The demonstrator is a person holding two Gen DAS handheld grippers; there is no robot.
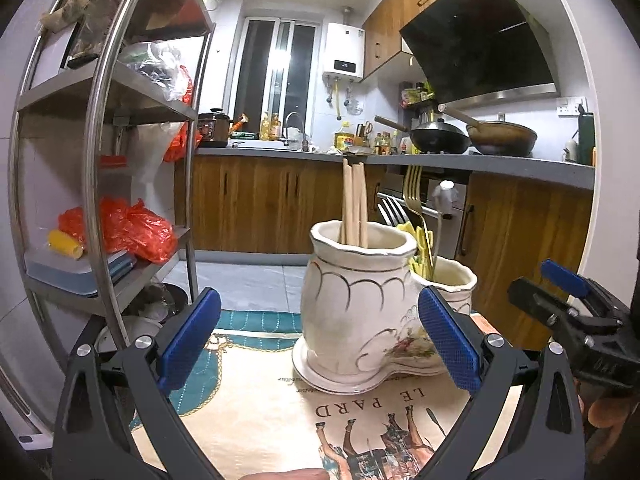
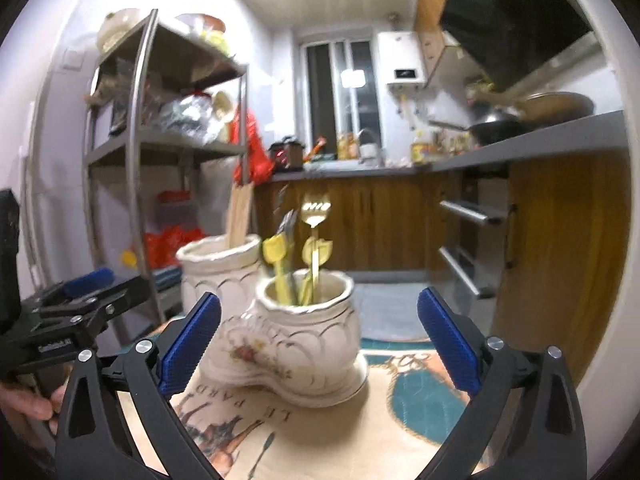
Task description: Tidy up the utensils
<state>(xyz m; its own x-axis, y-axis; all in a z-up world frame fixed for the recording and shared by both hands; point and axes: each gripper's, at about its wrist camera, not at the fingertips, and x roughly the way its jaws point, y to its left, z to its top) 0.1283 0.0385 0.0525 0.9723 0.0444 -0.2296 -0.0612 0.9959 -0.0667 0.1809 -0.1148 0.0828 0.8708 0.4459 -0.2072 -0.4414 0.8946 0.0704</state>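
We see the wooden chopsticks (image 1: 354, 204) standing nearly upright in the taller pot (image 1: 356, 312) of a white ceramic holder, long axis vertical, tips up; they overlap, so we cannot count them surely. In the shorter pot (image 2: 306, 320), joined to the first on one base, the cutlery also stands handle-down: one gold fork (image 1: 414, 190) with tines up, one silver fork (image 1: 394, 210) beside it, and two yellow tulip-shaped pieces (image 2: 276, 250). The right wrist view is blurred, so finer detail there is lost.

The holder sits on a printed cloth (image 1: 260, 400) with horses and lettering that covers the worktop.

Our left gripper (image 1: 320, 344) points a little below level at the taller pot, its two blue pads spread wide; the pot stands between them further on, untouched, and nothing is held. Our right gripper (image 2: 320, 344) points likewise at the shorter pot, jaws fully apart and empty, the pot ahead between the pads and clear of both. Each gripper shows at the edge of the other's view, so the two flank the holder. A hand (image 2: 28, 404) grips the left handle.

Behind stand a metal shelf rack (image 1: 104, 128) and kitchen cabinets.
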